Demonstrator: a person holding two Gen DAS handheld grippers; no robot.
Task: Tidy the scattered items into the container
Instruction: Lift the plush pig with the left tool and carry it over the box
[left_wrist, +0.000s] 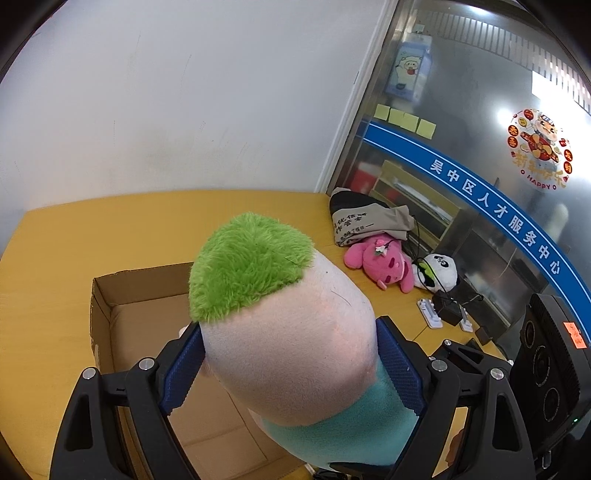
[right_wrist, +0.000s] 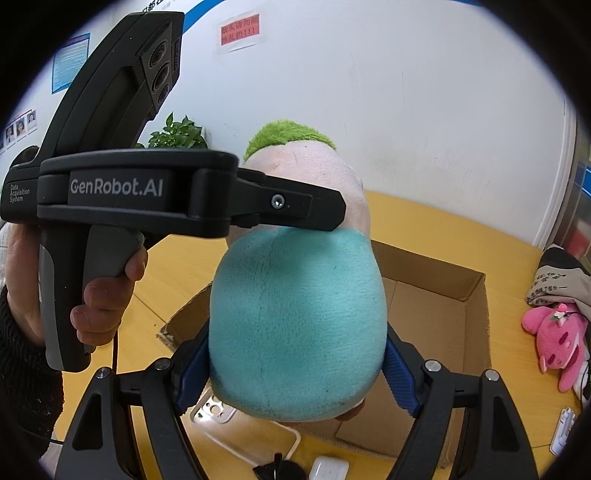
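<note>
Both grippers, left gripper (left_wrist: 291, 363) and right gripper (right_wrist: 295, 373), squeeze the big plush toy (left_wrist: 288, 332) above the cardboard box (left_wrist: 122, 295)

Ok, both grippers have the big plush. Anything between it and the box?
Nothing visible: the plush toy hangs directly over the open cardboard box, whose visible floor is bare; the part under the toy is hidden.

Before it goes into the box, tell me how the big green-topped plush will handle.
The plush toy probably gives under pressure: the left gripper and right gripper both pinch its fuzzy body, which bulges past the blue fingers. It likely weighs little for its bulk. Over the cardboard box, it should drop softly without rolling far.
</note>
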